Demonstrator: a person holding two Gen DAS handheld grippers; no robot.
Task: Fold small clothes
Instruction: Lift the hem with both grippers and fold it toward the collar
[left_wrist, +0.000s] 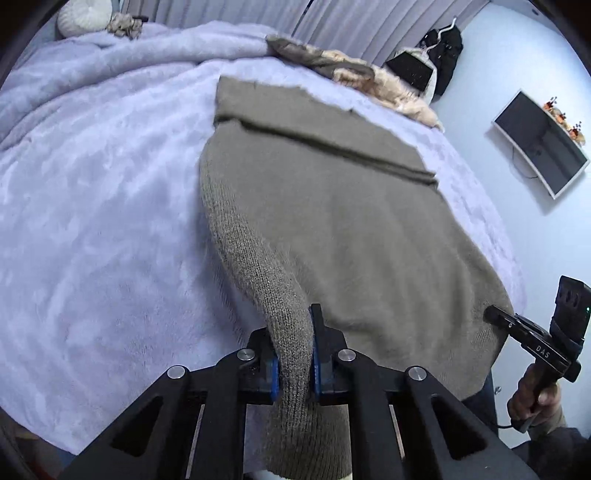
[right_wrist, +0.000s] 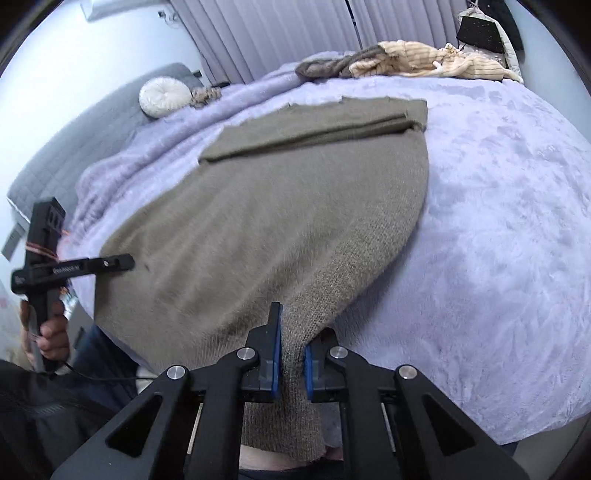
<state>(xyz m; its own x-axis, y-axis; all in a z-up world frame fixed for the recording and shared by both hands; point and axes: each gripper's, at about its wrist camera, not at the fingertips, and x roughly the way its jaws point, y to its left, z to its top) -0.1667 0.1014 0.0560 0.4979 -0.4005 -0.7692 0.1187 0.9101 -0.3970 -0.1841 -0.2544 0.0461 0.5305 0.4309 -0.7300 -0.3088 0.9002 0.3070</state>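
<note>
So right up close, the left hand-held gripper (left_wrist: 295, 354) is clenched on the near left corner of the olive-brown knitted sweater (left_wrist: 332, 221), blue pads pinching a bunched roll of the knit, and the right hand-held gripper (right_wrist: 291, 354) is clamped on the near right corner the same way. Each one shows up at the edge of the other's camera, held by a hand (left_wrist: 535, 391) on a black handle. The sweater lies spread on the bed, its near hem lifted off the fluffy lavender plush blanket (left_wrist: 92, 221) where the pads have it, the rest lying flat with a sleeve folded across the far part. Nothing sits on top of it or between the two grips. Further back, a heap of cream striped and grey-brown clothes (right_wrist: 406, 61) sits at the bed's far edge, well apart from the sweater. A round white tufted cushion (right_wrist: 164, 96) rests near the headboard end, grey pleated curtains (right_wrist: 277, 33) behind, and a dark flat screen (left_wrist: 539, 144) hangs on the wall.
</note>
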